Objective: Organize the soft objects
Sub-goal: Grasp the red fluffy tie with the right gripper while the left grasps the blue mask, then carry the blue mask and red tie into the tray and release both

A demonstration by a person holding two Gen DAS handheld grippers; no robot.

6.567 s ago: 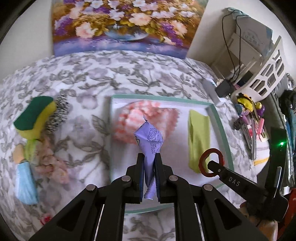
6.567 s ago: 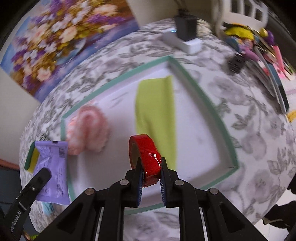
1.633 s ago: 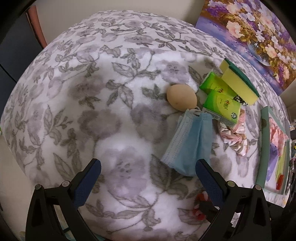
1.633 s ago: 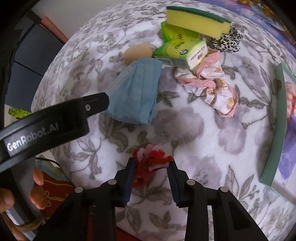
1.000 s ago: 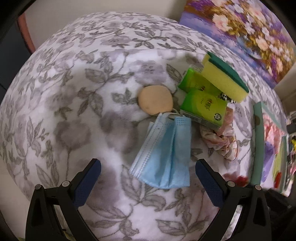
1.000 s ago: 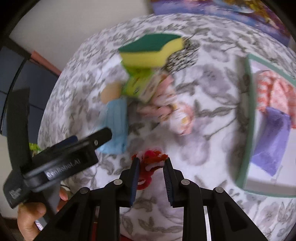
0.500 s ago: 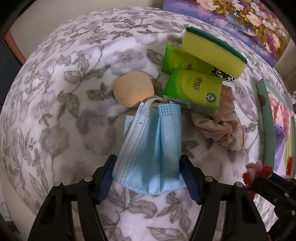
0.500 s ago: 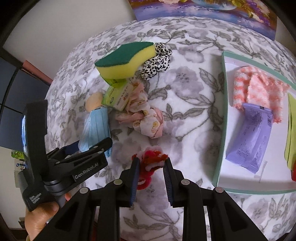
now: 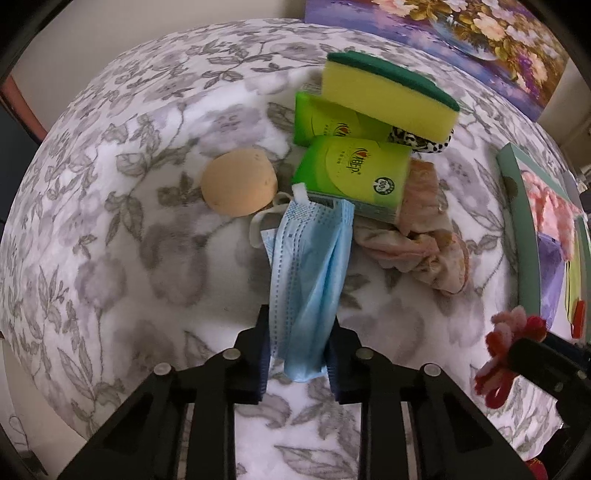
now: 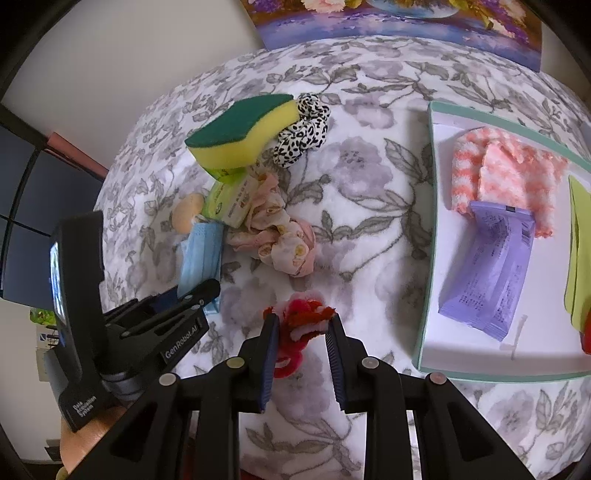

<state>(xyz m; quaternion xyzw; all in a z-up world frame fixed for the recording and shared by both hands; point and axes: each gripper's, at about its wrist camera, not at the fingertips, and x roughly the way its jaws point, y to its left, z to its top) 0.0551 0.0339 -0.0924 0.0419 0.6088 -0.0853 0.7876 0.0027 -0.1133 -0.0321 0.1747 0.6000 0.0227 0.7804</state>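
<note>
The left gripper has just been closing, and its jaws now pinch the near end of the blue face mask, which lies on the cloth with its far end tucked against a green tissue pack. Only a narrow bunch of the mask's folds is caught, so a quick lift could let the thin fabric slide free; its ear loop (curled just beside the round beige sponge) might also snag and drag that sponge or the tissue pack along. The right gripper is clamped on a red and pink fuzzy scrunchie, much of which bulges loose past the pads, so it could slip out on the way to the tray. The two grippers work close together, and a careless swing could knock one against the other. The tray, well apart to the right, already holds a pink knitted cloth, a purple packet and a yellow-green cloth. Everything rests on a soft white spread with grey flowers, which gives little firm backing for a pinch. A flower painting leans against the pale wall behind.
</note>
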